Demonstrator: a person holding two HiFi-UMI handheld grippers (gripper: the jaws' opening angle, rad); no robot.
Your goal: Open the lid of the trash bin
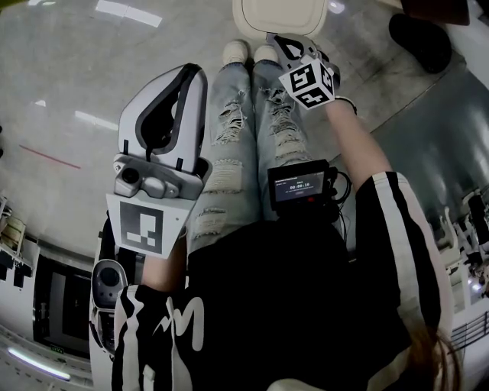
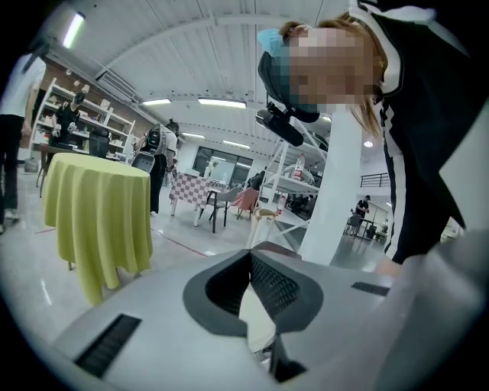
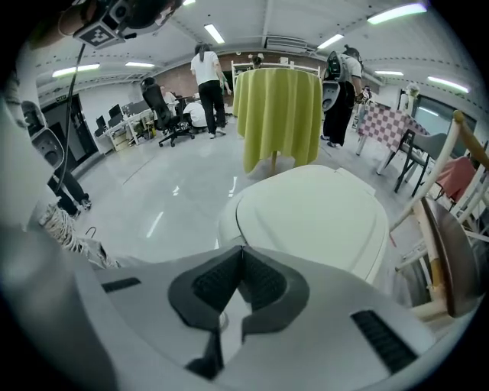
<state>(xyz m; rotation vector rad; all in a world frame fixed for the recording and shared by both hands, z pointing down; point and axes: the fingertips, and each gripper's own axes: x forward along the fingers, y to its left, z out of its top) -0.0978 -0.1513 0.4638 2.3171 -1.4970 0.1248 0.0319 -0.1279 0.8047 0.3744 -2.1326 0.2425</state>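
Observation:
The trash bin (image 3: 321, 221) is cream-white and its rounded lid lies closed on it. In the head view its lid (image 1: 279, 15) shows at the top edge, just beyond the person's white shoes (image 1: 237, 52). My right gripper (image 1: 284, 42) is held low in front of the bin, a little short of the lid and apart from it. Seen in its own view, this right gripper (image 3: 243, 248) is shut on nothing. My left gripper (image 1: 192, 72) is raised beside the left knee, away from the bin. That left gripper (image 2: 250, 252) is also shut and empty, and faces the room.
A round table under a yellow-green cloth (image 3: 279, 114) stands behind the bin, with people around it. Wooden chairs (image 3: 447, 252) stand close to the bin's right side. A dark object (image 1: 419, 38) lies on the floor at the far right. A small screen (image 1: 299, 185) hangs at the person's waist.

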